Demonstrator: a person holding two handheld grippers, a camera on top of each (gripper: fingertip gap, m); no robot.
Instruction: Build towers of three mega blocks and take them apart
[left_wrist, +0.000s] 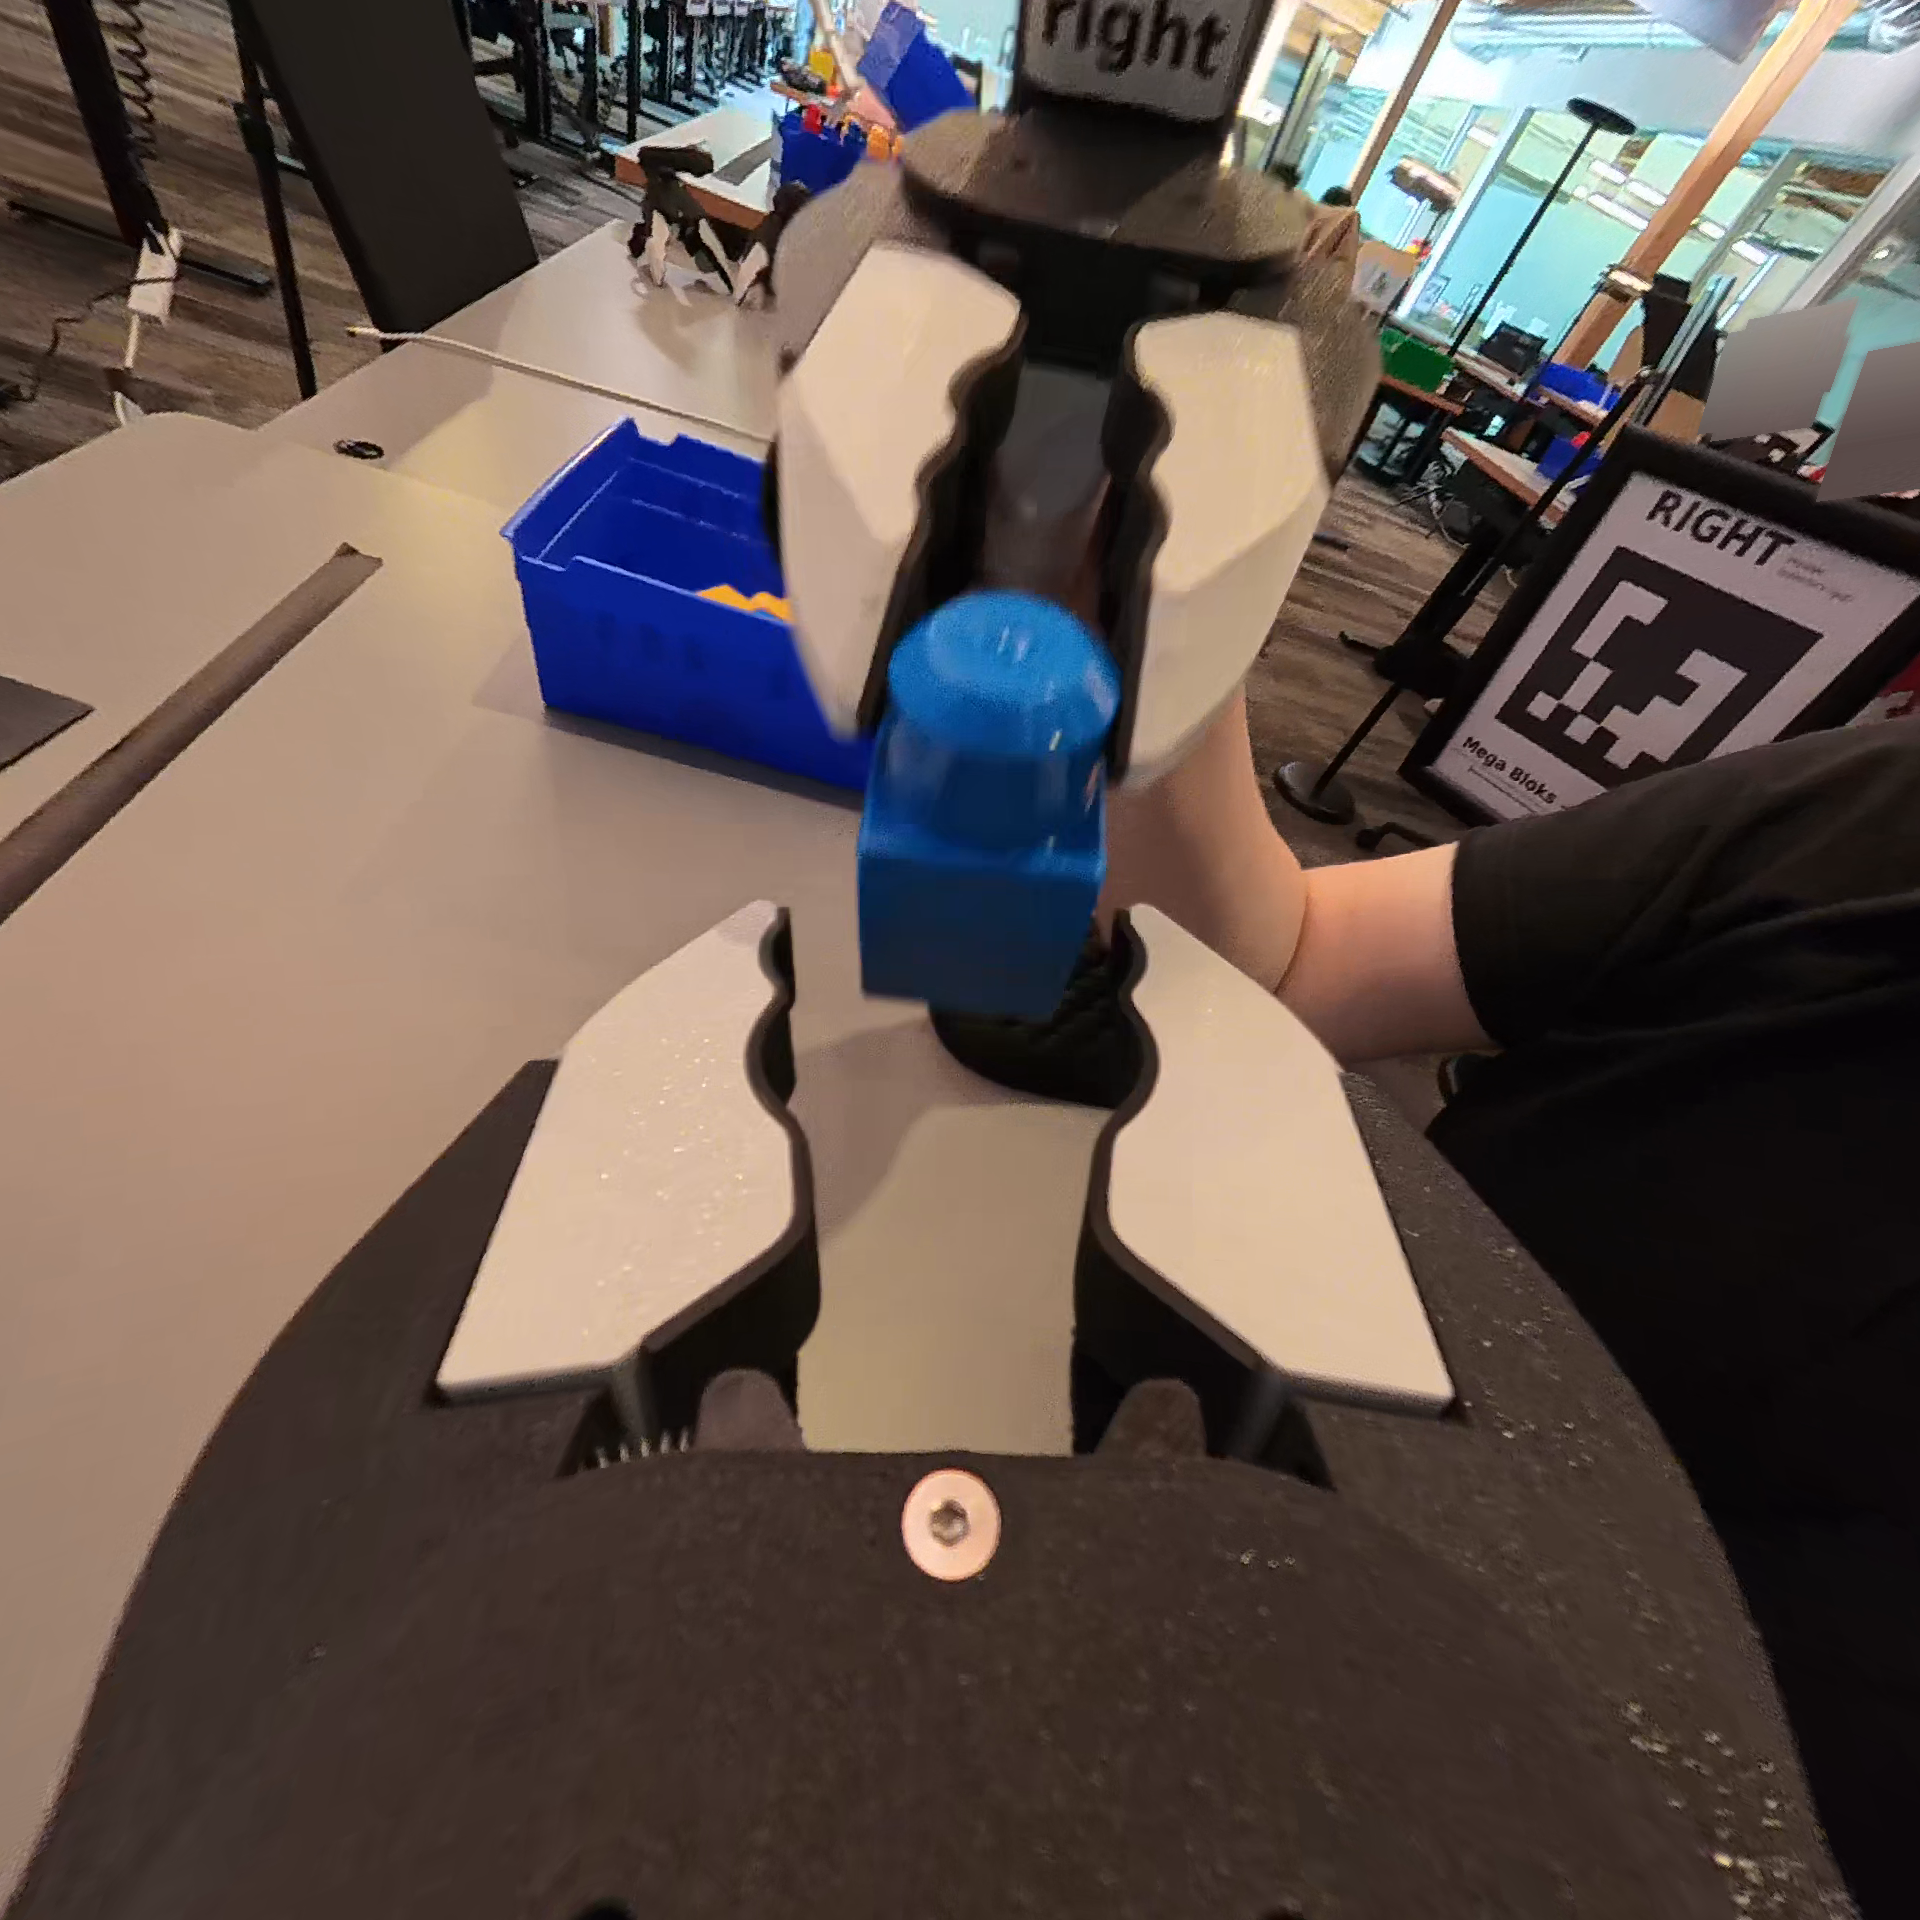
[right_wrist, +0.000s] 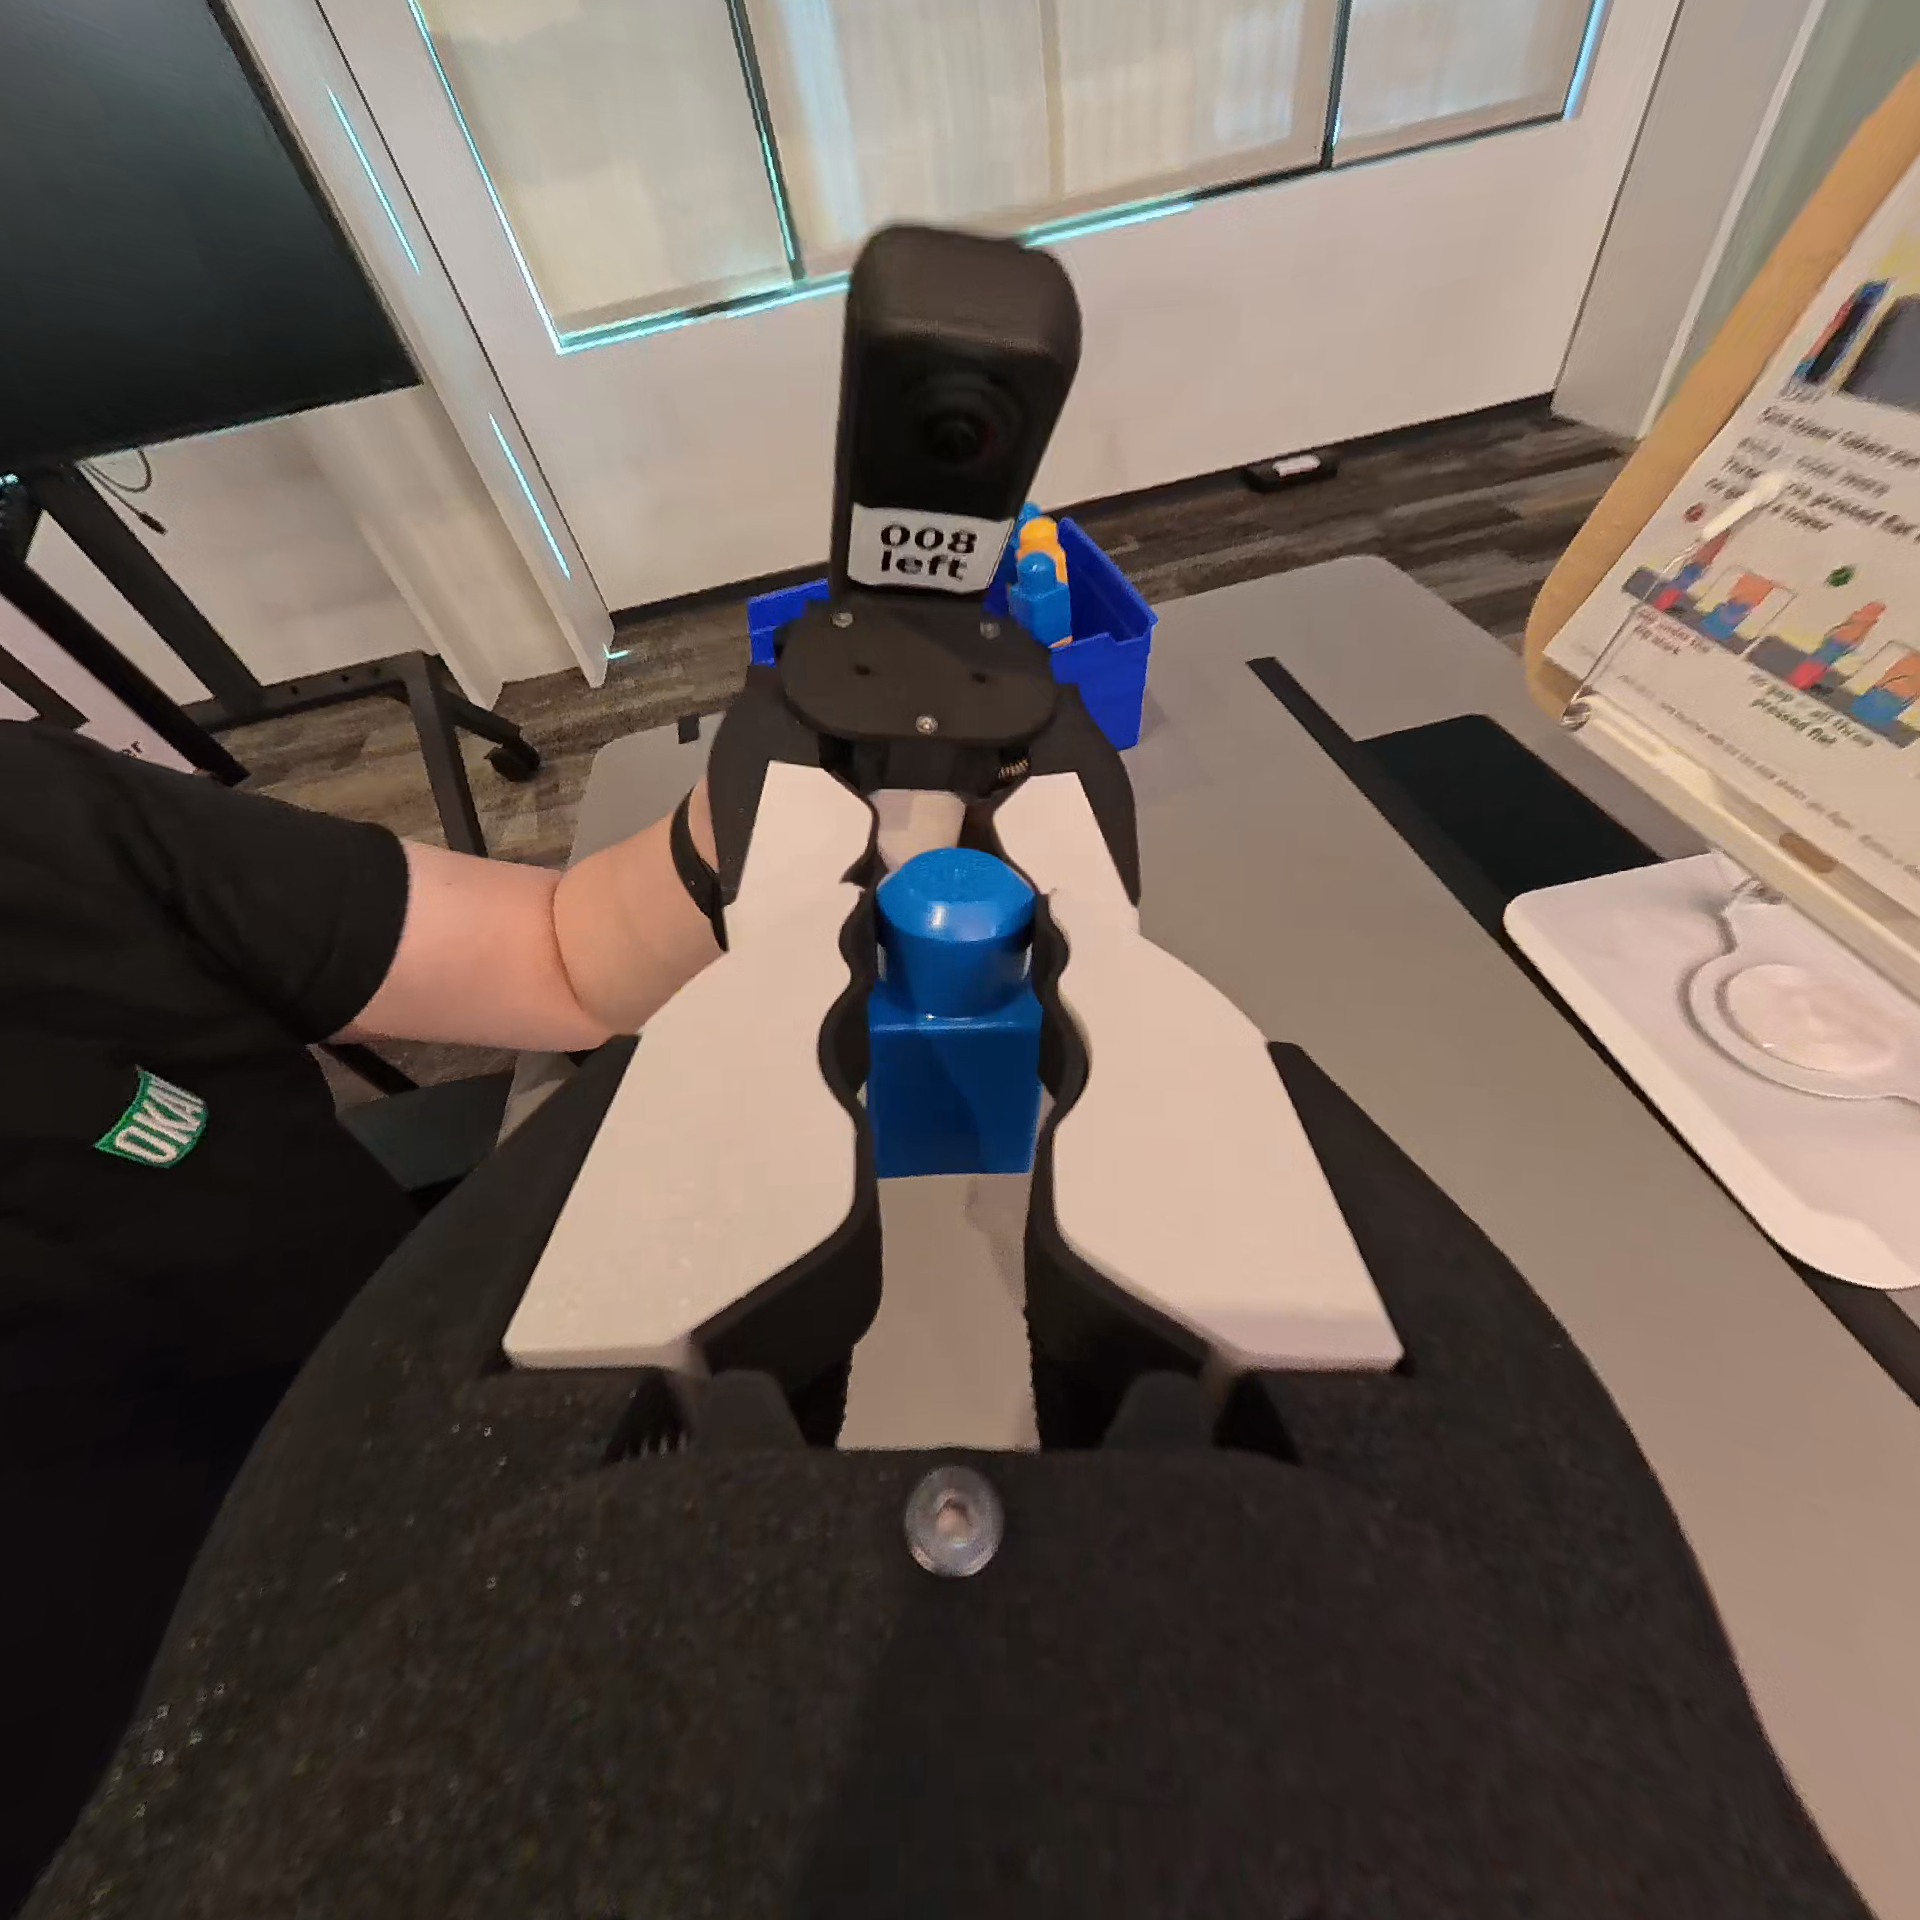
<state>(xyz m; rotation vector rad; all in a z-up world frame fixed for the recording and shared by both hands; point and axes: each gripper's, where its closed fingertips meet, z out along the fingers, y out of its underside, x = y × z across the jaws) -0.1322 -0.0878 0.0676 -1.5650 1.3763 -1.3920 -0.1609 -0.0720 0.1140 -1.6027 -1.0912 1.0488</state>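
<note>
The right gripper (right_wrist: 951, 1029) was clamped on a blue block (right_wrist: 951, 1081) at frame centre. The left gripper (left_wrist: 956, 935) stood wide apart just below the block, holding nothing.

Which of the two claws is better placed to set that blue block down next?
The right. The right gripper is already shut on the blue block, its fingers against both sides. The left gripper faces it open and empty.
</note>
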